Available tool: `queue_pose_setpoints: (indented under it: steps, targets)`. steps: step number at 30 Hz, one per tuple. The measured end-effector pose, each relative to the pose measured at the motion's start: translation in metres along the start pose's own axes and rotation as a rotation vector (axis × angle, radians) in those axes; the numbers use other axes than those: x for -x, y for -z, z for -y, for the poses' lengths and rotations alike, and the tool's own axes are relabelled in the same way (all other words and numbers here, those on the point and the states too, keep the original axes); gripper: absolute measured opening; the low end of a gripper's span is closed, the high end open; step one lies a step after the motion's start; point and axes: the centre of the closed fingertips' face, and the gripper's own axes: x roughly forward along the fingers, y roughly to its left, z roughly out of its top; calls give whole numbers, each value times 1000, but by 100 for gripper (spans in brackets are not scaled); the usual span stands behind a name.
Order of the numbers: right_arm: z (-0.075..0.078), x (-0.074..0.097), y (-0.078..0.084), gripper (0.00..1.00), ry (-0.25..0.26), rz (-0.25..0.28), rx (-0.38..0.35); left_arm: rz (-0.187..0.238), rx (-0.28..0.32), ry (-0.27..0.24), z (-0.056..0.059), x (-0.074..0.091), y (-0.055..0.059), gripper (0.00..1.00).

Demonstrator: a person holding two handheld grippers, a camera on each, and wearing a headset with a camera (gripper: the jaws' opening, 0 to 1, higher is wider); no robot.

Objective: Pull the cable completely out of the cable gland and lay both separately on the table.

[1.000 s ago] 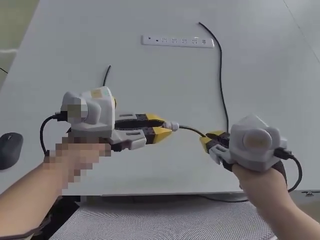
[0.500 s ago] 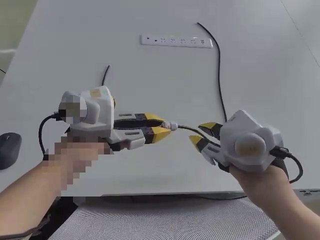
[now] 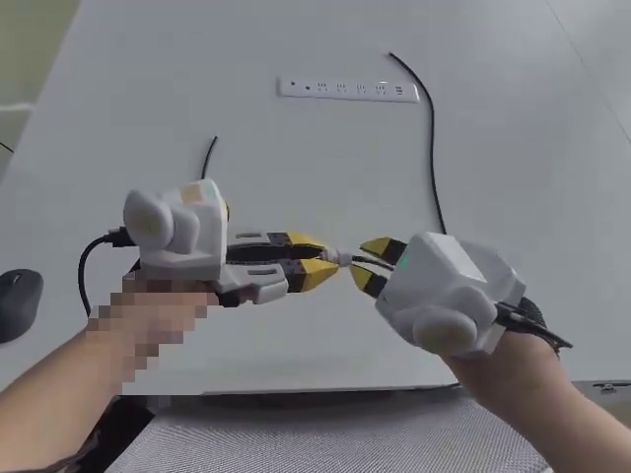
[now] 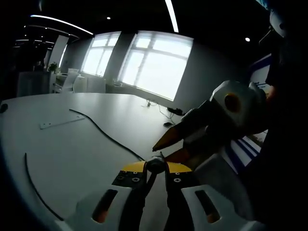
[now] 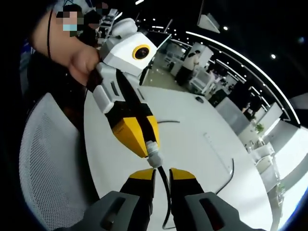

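**Two grippers tip to tip over the near edge**

From my seat I read the left gripper [image 3: 323, 266] as pressed together on the white cable gland [image 3: 340, 258]; the gland pokes out past its yellow tips, held in the air above the near edge of the surface [image 3: 148, 99]. The right gripper [image 3: 373, 264] faces it tip to tip, just beside the gland; its jaws stand spread, one on each side of the black cable [image 3: 432, 148]; in the right gripper view the gap between them looks wider than the cable, so I judge nothing pinched there. The cable is not yet out of the gland; it leaves the gland's nose and passes between the right jaws. Beyond the right gripper it lies on the surface and runs towards the far edge, past the right end of the white power strip [image 3: 348, 90]; the strip lies flat along that far edge. One short black lead [image 3: 210, 150] lies alone, left of the middle, well apart from the cable; a dark mouse [image 3: 18, 304] sits at the left edge; a grey mesh seat [image 3: 315, 434] shows below the near edge.
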Motion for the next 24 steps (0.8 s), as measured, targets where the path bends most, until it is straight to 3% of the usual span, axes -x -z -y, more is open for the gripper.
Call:
queue_pose_setpoints:
  steps: [12,24]
  targets:
    - [2,-1,4,1,-4,-4,-21,-10,-14,8,0,-1,-1,15]
    - [5,-3,10,1,-2,-6,-122,-18,-27,12,0,-4,0,15]
